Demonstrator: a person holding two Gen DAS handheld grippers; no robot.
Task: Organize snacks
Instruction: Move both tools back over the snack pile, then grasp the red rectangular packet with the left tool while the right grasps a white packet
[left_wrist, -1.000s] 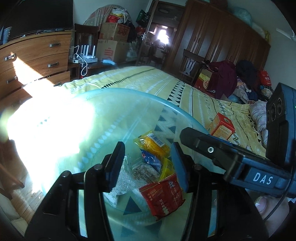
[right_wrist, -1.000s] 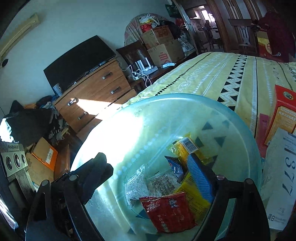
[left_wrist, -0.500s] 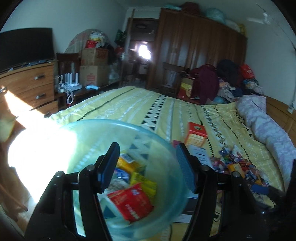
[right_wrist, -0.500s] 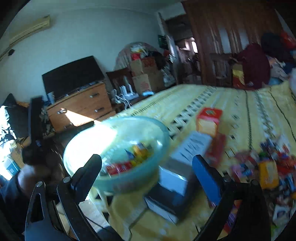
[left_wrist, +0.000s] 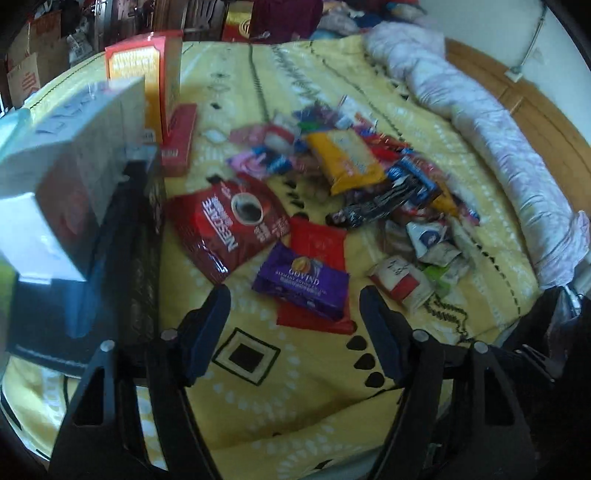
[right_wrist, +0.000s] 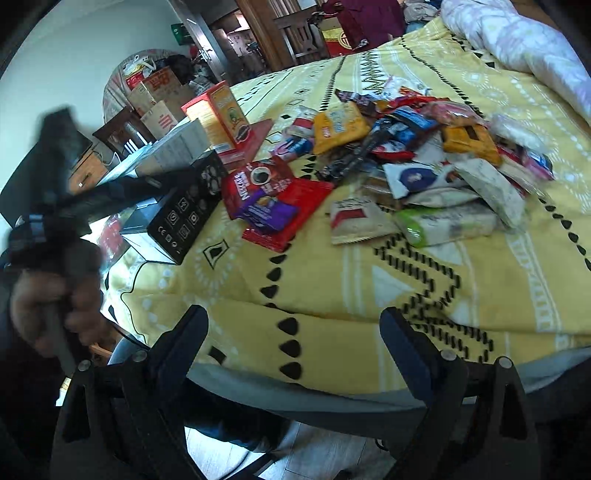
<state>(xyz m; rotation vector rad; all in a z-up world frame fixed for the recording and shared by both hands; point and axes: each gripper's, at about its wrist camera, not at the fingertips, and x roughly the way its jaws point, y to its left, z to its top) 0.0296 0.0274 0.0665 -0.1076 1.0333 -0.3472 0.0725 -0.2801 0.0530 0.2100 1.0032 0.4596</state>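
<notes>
Both of our grippers have swung away from the blue bowl, which now shows in neither view, and over to the snack pile (left_wrist: 373, 177) on the yellow bedspread (left_wrist: 295, 398). We see the left gripper (left_wrist: 295, 325) hovering over the near edge of the spread, jaws just opened wider and nothing between them, the purple packet (left_wrist: 303, 282) just ahead on a red pouch (left_wrist: 319, 238). Our right gripper (right_wrist: 293, 343) hangs at the bed's edge, jaws wide apart after a slight closing, empty too. By our reckoning we're early on: a few packets were in the bowl a moment ago, but the heap of wrappers, the Nescafe bag (left_wrist: 231, 221) and the boxes (left_wrist: 162, 92) beside it remain unsorted. Most of the job is left.
</notes>
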